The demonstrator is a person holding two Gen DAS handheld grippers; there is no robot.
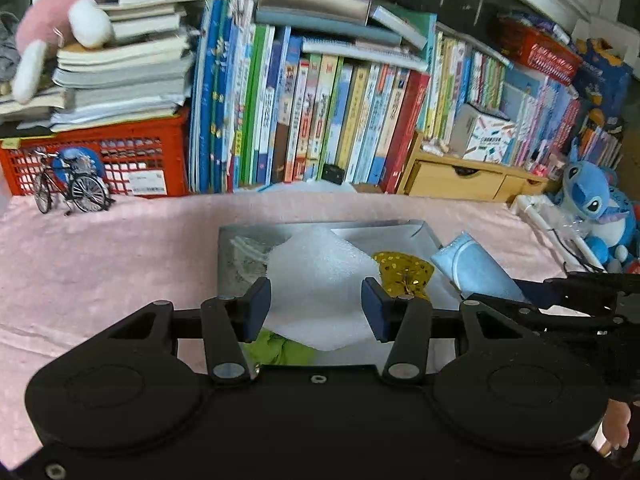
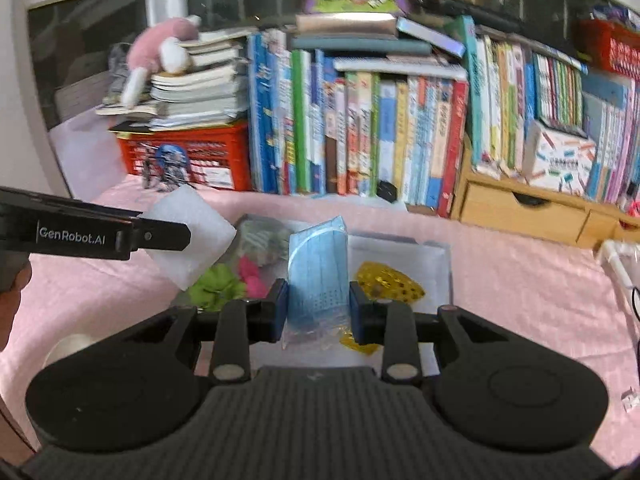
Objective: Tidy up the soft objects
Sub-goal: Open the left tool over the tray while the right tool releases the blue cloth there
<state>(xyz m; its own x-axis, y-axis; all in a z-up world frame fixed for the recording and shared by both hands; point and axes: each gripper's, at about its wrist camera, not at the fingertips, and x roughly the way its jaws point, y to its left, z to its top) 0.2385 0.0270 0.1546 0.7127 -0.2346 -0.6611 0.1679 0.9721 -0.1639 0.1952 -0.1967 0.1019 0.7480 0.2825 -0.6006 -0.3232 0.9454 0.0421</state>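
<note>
Left gripper [image 1: 316,306] pinches white foam sheet [image 1: 320,280]; right gripper [image 2: 318,308] pinches bagged blue masks [image 2: 318,272] over tray [image 2: 440,256].

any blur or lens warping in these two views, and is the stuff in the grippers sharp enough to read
Left wrist view: books bow with fisheye curve, the pink plush is smeared, the white foam sheet in the left gripper reads clearly. Right wrist view: softer overall, edges streaked, yet the blue face mask in the right gripper stays legible.

Both wrist cams close, facing bookshelf [image 1: 320,112], sharing tray [image 1: 228,256].
</note>
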